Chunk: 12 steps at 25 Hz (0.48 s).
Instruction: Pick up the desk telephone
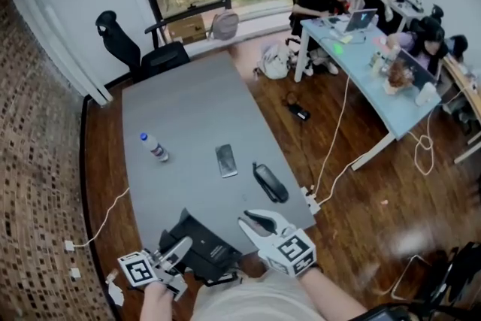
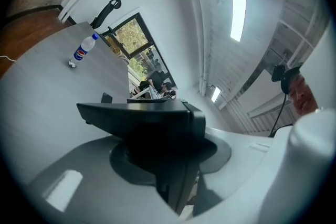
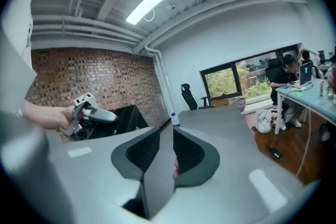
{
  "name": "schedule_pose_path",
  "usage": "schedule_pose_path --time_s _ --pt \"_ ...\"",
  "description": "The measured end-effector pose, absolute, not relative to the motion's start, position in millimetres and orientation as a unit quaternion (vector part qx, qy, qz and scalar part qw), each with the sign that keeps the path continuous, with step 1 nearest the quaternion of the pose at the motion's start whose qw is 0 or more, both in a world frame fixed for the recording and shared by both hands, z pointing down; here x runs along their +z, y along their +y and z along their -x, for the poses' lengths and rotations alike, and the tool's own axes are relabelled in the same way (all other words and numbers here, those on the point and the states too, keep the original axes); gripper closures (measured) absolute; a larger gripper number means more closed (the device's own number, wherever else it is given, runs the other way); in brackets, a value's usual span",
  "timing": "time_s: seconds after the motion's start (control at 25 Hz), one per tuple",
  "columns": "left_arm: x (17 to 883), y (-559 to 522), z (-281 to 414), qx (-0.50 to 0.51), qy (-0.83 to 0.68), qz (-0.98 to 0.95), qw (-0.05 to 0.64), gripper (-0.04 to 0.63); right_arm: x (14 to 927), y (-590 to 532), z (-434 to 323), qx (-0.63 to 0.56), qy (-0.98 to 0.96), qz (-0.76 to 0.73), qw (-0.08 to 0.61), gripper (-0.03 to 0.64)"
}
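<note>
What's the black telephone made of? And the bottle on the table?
The desk telephone looks like matte black plastic: dull, moulded panels with sharp edges. The bottle seems clear plastic: see-through, blue cap, printed label. That is from looks only, so not certain.

No legible text, bottle [image 2: 81, 51] label too small to read

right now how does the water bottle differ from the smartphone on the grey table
The water bottle stands upright; the smartphone lies flat. The bottle is clear with a blue cap; the smartphone is a dark slab. Both rest on the grey table.
</note>
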<state>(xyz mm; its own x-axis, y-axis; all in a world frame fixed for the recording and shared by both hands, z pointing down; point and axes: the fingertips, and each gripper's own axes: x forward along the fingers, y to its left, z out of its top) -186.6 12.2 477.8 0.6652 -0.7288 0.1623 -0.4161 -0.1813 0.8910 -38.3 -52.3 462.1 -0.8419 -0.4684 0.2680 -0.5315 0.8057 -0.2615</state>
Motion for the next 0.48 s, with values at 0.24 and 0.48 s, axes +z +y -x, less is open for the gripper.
schedule_pose_path --time_s 0.24,0.48 --pt "436 22 153 -0.162 -0.390 -0.770 0.478 0.426 400 -44 8 0.139 -0.961 -0.231 0.061 0.554" --pt "415 39 143 -0.184 -0.407 -0.772 0.452 0.426 387 -32 -14 0.133 -0.964 -0.219 0.065 0.554"
